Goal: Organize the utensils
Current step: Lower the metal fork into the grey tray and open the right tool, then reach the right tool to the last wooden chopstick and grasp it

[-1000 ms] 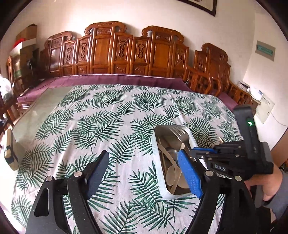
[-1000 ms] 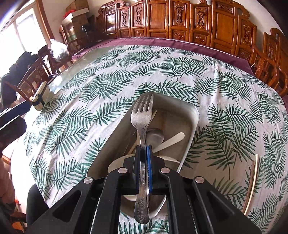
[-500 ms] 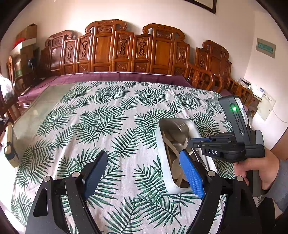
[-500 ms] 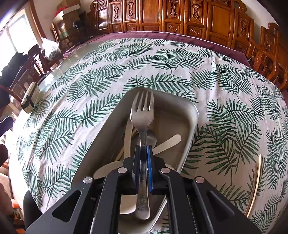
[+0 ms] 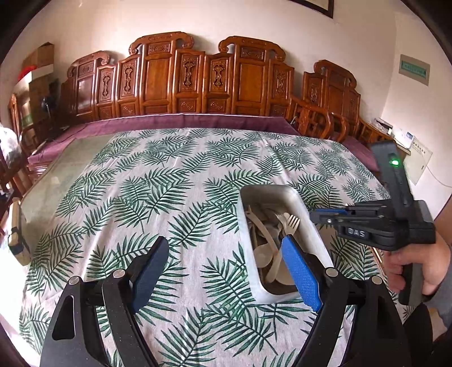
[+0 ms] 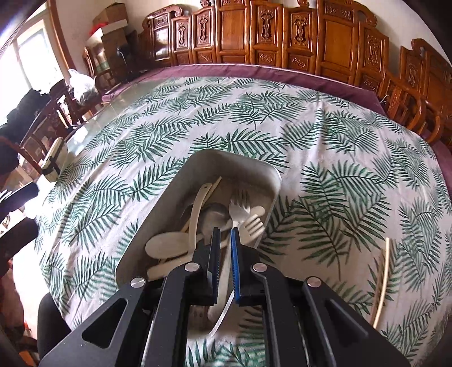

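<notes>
Tray with metal fork, pale spoons inside

Carved wooden chairs, white wall, bright window

L gripper: jaws wide apart, nothing btwn, tilted down | R gripper: jaws slightly parted, holding nothing, angled down | R hand: wrapped round the grip
</notes>
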`<state>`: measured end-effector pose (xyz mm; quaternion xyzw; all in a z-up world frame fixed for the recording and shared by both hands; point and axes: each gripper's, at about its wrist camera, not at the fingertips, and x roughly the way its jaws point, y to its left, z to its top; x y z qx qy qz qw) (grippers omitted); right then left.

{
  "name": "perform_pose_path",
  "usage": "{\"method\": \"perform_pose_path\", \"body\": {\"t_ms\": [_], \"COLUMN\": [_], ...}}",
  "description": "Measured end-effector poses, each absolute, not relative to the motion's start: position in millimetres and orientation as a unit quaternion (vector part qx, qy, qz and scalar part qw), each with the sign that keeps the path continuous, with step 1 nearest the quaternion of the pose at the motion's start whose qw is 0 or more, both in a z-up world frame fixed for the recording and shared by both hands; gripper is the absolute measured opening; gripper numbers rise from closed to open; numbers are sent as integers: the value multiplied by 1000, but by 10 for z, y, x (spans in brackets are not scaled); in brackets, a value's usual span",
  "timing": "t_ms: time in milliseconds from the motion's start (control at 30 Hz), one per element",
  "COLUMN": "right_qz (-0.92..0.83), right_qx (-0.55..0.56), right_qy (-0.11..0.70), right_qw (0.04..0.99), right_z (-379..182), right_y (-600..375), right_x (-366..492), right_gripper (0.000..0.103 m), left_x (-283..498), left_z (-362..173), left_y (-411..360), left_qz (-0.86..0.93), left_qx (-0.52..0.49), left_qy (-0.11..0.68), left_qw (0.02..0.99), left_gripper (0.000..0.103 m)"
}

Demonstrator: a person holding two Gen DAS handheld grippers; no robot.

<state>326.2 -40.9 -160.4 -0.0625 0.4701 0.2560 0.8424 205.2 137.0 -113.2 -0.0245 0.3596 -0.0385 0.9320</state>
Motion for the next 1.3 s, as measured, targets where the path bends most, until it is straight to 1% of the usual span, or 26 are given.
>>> {"method": "perform_pose_path", "body": {"t_ms": [233,267,333,367,400,633,833,1033,1300], "right_qz": [252,250,245,243,240,210,177,157,154], "right_qx": [-64,-66,-66,-65,-62,-58,-60,-54,-29], "right_qy": [461,461,459,457,456,459,474,497,522], "right_qw": [848,849,852,853,855,861,861,852,838], "right_z": [-1493,-1486,-1459,-1452,-1443,-1489,-1673,-1894,-2151], "right_y": [-793,-842,-986,-1050,-1125,-1594,-2031,-2392,-2613], "right_x": [2976,2946,2872,2845,2818,2686,2635,2725,2946], "right_gripper": [9,11,17,22,23,23,23,23,23], "left_x": [2082,2085,2095,2098,2103,2155,2202,2271,2347], "left_z": [-1121,-1121,-1116,-1115,-1113,-1148,-1218,-1300,-1391], "left_y": [1153,1127,1037,989,955,597,306,26,-329], "left_qz": [-51,-52,-60,-62,-64,-87,-106,-125,-142], "left_qx": [-12,-11,-7,-5,-3,9,15,17,38], "left_qy": [364,364,367,368,368,375,385,395,407], "left_qw": [930,930,928,928,927,923,917,910,902], "left_gripper": [79,79,79,79,79,80,80,80,80]}}
